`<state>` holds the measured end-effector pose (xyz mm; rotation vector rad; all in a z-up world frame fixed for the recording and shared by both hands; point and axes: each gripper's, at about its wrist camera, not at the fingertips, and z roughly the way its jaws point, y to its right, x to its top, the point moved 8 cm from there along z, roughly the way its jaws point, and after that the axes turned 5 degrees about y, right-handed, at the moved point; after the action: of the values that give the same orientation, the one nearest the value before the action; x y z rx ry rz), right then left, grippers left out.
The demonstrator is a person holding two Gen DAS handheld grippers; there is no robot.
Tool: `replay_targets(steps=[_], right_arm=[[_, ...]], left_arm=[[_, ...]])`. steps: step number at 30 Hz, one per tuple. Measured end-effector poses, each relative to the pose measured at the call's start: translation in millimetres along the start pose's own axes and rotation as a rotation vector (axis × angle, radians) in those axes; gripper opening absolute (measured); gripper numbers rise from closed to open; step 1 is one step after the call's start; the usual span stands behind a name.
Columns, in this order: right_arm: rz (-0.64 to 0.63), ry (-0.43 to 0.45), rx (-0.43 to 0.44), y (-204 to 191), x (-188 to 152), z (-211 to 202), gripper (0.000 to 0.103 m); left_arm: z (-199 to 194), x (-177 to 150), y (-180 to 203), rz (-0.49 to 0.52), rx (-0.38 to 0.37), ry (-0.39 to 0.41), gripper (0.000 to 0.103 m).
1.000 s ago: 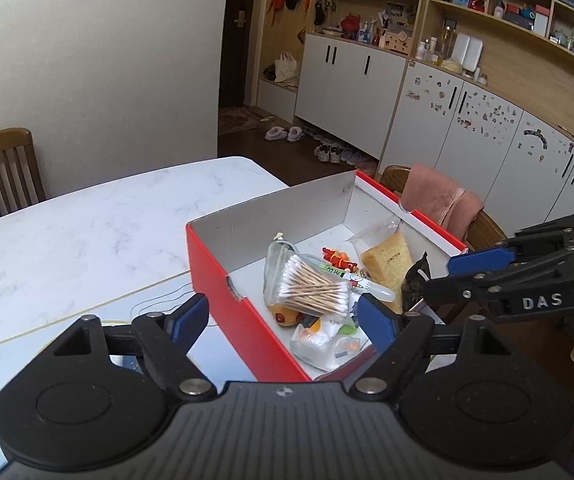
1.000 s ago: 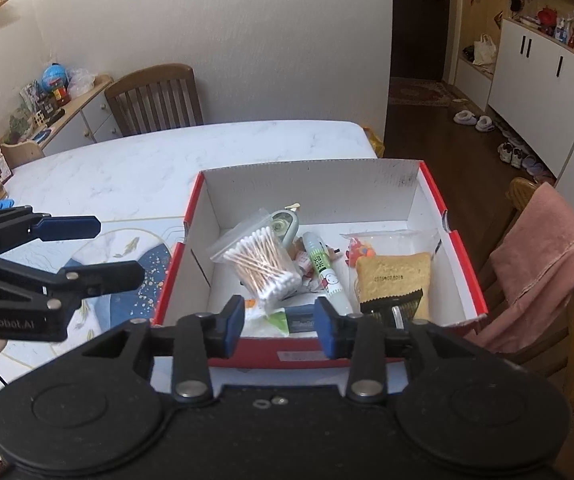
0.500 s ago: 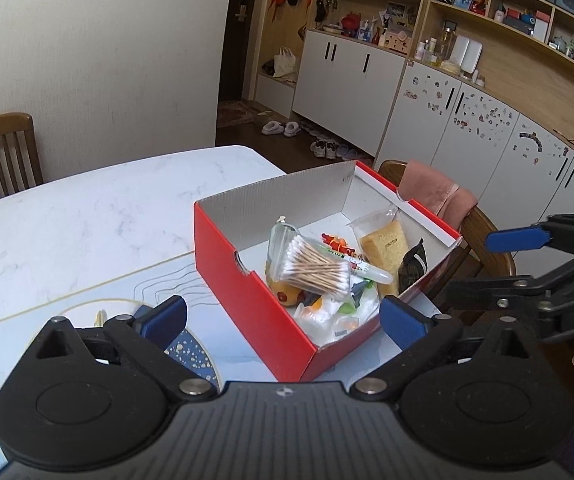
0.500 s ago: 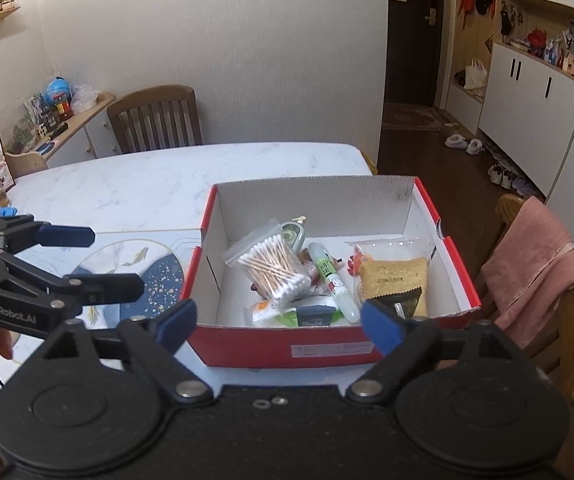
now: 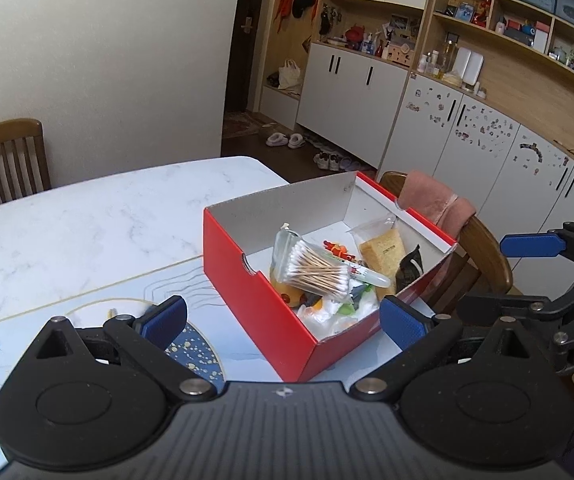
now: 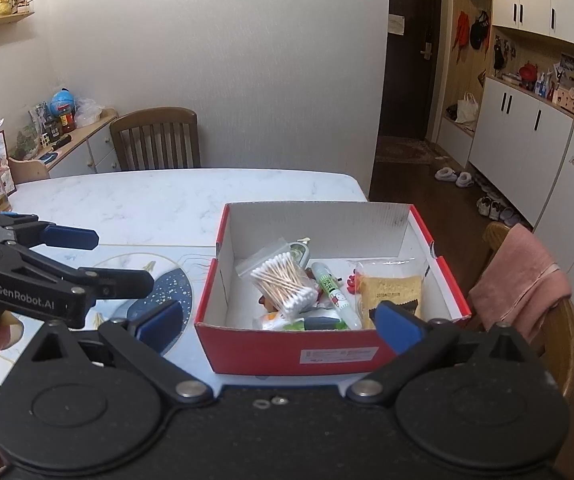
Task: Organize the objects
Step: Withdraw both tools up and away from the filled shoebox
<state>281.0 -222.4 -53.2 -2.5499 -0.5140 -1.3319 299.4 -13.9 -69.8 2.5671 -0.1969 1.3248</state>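
Fingers on both grippers spread wide, empty; right gripper [image 6: 277,326] jaws opening. Left gripper [image 5: 283,316] likewise clear. Red cardboard box [image 6: 327,350] sits on white marble table [image 6: 147,200], cotton-swab bag [image 6: 285,282] inside: items apparently gathered there for tidiness.

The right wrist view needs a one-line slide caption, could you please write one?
Open right tongs face a red box of cotton swabs and small items on a white table.
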Motion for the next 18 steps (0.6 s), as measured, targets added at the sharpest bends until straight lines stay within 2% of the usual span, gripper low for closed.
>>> replay_targets(steps=[18], right_arm=[[0.014, -0.015, -0.018, -3.6, -3.2, -1.9, 0.103]], left_arm=[[-4.6, -4.4, -9.1, -0.008, -0.002, 0.003, 0.103]])
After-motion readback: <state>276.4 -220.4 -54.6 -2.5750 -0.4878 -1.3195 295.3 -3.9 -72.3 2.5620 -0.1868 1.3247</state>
